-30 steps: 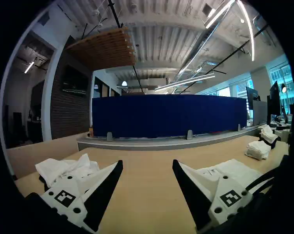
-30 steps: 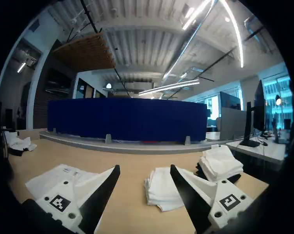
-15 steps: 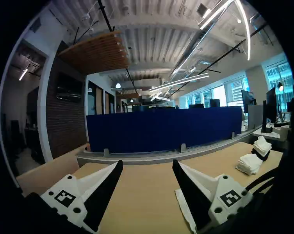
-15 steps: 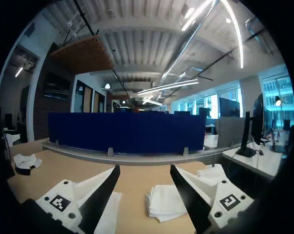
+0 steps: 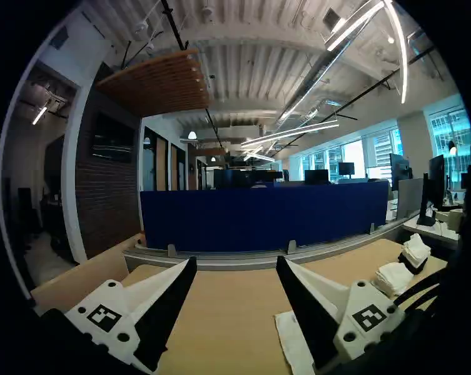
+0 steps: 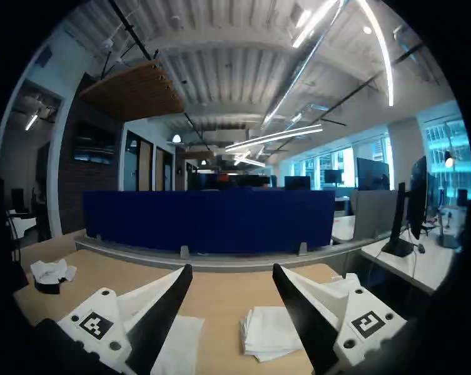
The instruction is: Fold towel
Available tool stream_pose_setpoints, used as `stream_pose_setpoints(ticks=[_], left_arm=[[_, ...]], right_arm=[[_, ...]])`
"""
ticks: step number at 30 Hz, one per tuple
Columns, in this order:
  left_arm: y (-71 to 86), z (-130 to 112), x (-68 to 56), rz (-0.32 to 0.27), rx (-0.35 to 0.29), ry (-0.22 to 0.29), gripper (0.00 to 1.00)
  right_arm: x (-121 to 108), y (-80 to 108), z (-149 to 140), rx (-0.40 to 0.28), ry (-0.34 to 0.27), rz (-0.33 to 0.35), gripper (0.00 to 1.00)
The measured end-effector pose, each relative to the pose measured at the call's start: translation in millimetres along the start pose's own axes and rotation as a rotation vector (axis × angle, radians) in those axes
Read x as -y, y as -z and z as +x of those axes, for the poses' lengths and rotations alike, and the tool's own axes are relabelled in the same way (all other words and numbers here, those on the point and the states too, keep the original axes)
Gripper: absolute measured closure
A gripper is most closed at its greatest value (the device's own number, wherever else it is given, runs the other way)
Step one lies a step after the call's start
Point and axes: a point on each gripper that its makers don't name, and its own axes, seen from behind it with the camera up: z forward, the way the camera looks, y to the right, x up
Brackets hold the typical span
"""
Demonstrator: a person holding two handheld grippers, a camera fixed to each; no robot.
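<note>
In the left gripper view my left gripper (image 5: pixel 235 281) is open above the wooden table (image 5: pixel 229 312), nothing between its fingers. A flat white towel (image 5: pixel 291 340) lies under its right finger. In the right gripper view my right gripper (image 6: pixel 232 287) is open too and holds nothing. The same flat towel (image 6: pixel 182 340) shows by its left finger. A folded white towel (image 6: pixel 269 331) lies to the right, partly behind the right finger.
A blue divider (image 5: pixel 260 219) runs along the table's far edge. Folded white towels (image 5: pixel 395 275) and a stack on a black stand (image 5: pixel 415 250) sit at the right. A crumpled white cloth on a black stand (image 6: pixel 50 275) rests far left. Desks with monitors (image 6: pixel 413 206) stand to the right.
Both grippers have risen and pulled back from the table. The crumpled cloth at the left gripper's side has left its view. The towels now sit lower and nearer the fingers.
</note>
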Motion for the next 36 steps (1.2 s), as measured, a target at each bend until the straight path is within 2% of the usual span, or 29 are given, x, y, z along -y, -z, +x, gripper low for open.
stream_pose_setpoints(ticks=[7, 12, 18, 21, 24, 30, 36], left_arm=[[3.6, -6, -20.9, -0.082, 0.083, -0.032, 0.06], [8.4, -26, -46.4, -0.179, 0.18, -0.063, 0.06], [17.1, -49, -76.5, -0.292, 0.284, -0.09, 0.06], [19.4, -53, -83.2, -0.307, 0.301, -0.103, 0.06], [21.0, -57, -88.9, -0.31, 0.31, -0.109, 0.06], [23.4, -68, -98.1, -0.322, 0.334, -0.106, 0.06], [25.0, -93, -103.1, -0.348, 0.373, -0.118, 0.06]], right_arm=[[12, -4.3, -4, 0.063, 0.041, 0.093, 0.0], [19, -6.0, -15, 0.137, 0.076, 0.165, 0.0], [33, -0.5, -42, 0.271, 0.13, 0.28, 0.0], [42, 4.6, -50, 0.308, 0.157, 0.338, 0.0], [49, 8.1, -53, 0.318, 0.179, 0.374, 0.0], [63, 12.3, -62, 0.337, 0.201, 0.422, 0.0], [74, 13.7, -85, 0.373, 0.207, 0.443, 0.0]])
